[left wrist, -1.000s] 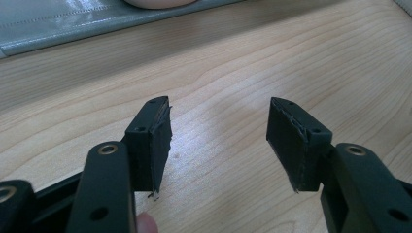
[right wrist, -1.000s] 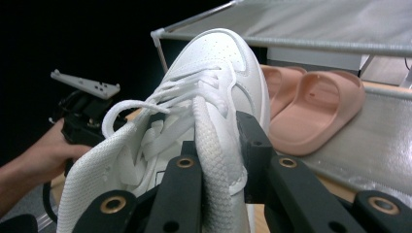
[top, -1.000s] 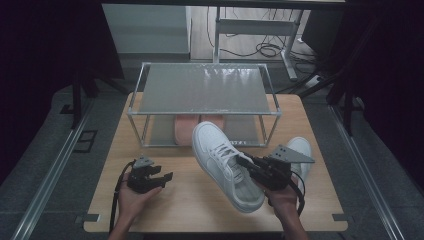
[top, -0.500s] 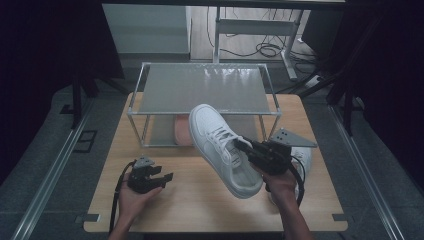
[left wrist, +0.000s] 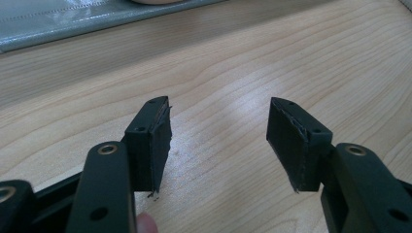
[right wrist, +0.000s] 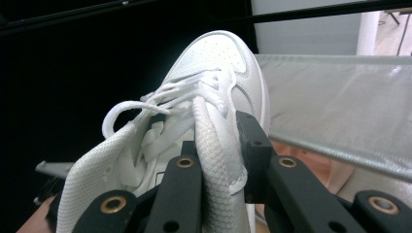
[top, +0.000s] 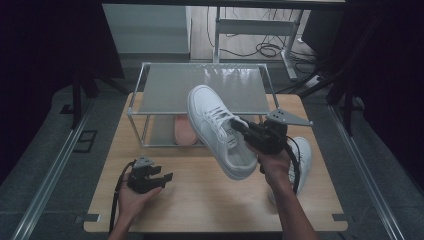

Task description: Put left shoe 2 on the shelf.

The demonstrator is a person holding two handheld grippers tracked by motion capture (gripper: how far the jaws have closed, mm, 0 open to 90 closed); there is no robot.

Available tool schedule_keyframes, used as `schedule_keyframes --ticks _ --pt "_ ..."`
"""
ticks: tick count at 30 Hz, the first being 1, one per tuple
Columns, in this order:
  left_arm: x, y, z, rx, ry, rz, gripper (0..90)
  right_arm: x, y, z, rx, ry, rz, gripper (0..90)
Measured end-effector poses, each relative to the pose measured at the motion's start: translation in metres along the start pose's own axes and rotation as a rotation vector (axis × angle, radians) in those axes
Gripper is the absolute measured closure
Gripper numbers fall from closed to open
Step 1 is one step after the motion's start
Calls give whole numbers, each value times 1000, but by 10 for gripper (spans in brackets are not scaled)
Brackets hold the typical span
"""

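At the left, well in front of the shelf rack and off its left front corner, the left gripper is rested low on the wooden table in an upturned hand, presumably parked so that it is out of the way of the work. In the left gripper view its jaws are seen spread wide with bare wood grain between them, so nothing is held there. Under the rack's grey top shelf, on the lower level, a pink shoe is stored. Just in front of the rack's right half, the white sneaker is carried in the air by the right gripper, toe pointed up and toward the top shelf. In the right gripper view the jaws are seen clamped narrowly on the side wall of the collar beside the laces; that edge was probably chosen because it is thin enough to be pinched while the sole is left free to be set down flat. The tilt suggests that the sneaker is being aimed at the top shelf. To the right of the rack's right front corner, a second white sneaker is left on the table, partly hidden behind the right hand, likely waiting its turn.
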State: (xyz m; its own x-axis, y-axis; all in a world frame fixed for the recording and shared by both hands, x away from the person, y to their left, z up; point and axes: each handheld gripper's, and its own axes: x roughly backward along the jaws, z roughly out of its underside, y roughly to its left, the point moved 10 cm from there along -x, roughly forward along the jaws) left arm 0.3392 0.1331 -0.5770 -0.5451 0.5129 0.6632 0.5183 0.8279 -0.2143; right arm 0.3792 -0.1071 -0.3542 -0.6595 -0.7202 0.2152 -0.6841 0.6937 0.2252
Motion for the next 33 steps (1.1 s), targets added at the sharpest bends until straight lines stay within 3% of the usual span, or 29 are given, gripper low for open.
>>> schedule_keyframes --ticks 11,20,33 --pt "-1 1 1 3 3 2 426 -19 -7 -22 -13 -14 33 812" --pt "-1 1 2 4 7 5 426 -40 -9 -34 -2 11 47 812" --pt "-2 1 2 6 8 9 427 -68 -22 -49 -56 35 67 812"
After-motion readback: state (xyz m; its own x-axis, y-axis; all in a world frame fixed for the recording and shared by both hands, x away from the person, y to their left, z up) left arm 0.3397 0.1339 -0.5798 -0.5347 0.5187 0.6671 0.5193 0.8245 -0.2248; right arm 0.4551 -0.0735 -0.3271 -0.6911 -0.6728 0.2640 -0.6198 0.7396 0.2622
